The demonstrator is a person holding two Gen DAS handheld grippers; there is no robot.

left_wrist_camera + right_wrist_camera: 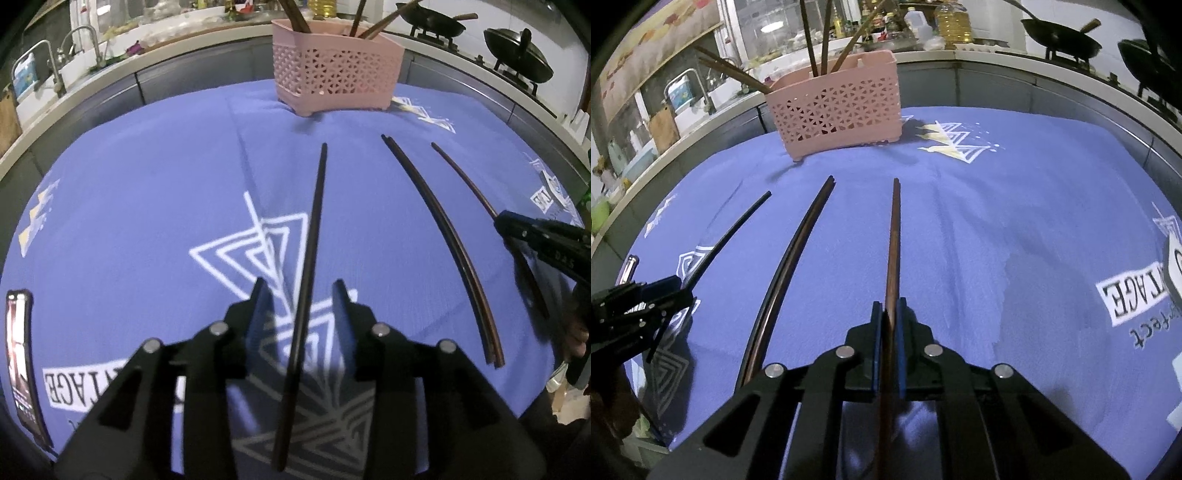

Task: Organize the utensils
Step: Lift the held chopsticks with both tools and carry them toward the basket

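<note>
My left gripper (299,286) is open over the blue cloth (147,206). A dark chopstick (314,221) runs between its fingers, and neither pad touches it. My right gripper (889,304) is shut on a brown chopstick (894,236) that points toward the pink utensil basket (838,110). A pair of dark chopsticks (790,258) lies on the cloth between the two grippers. The basket (332,70) stands at the far edge of the cloth with several chopsticks upright in it. The left wrist view shows the right gripper (517,229) at the right edge.
A phone (20,362) lies at the cloth's left edge. Behind the table runs a counter with a sink and tap (85,40) on the left. Woks (517,55) on a stove stand on the right. An oil bottle (953,18) stands behind the basket.
</note>
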